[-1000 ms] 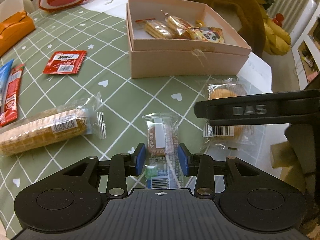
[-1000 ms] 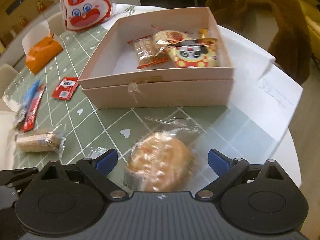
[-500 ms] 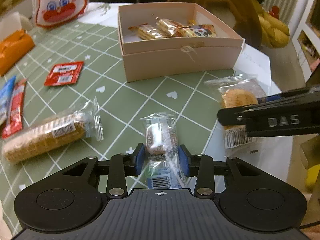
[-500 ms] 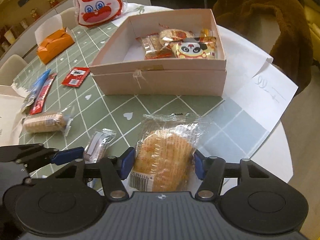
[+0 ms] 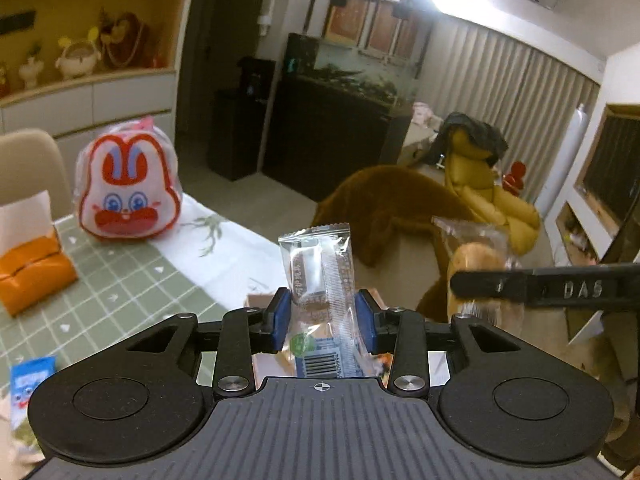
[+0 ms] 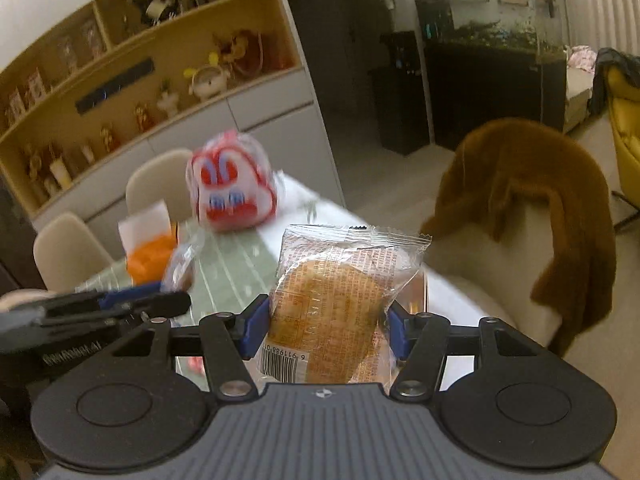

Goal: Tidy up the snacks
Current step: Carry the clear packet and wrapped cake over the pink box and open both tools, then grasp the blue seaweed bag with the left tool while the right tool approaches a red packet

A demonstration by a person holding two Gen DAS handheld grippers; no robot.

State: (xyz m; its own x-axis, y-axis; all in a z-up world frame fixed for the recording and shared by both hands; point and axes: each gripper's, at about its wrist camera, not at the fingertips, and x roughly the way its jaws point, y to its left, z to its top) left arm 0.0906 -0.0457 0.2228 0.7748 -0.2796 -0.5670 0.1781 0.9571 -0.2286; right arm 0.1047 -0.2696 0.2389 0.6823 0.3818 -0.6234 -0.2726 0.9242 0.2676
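Above the table (image 5: 132, 280), both grippers hold snacks off the cloth:

- Left gripper (image 5: 323, 318): blue pads clamped on a slim clear packet (image 5: 320, 276), upright, barcode end toward the camera.
- Right gripper (image 6: 326, 326): jaws have just been closing and now pinch a wrapped round pastry (image 6: 332, 308), upright, barcode at lower left.
- Rabbit bag (image 5: 128, 196): standing at the table's far end.
- Orange pack (image 5: 34, 270): on the green cloth, near the rabbit bag.
- Blue wrapper (image 5: 30, 380): at the left edge; partly hidden.
- Brown coat (image 6: 536, 200): draped over a chair (image 6: 492, 276) beyond the table.
- Box: possibly the pink edge behind the left pads; too hidden to tell.
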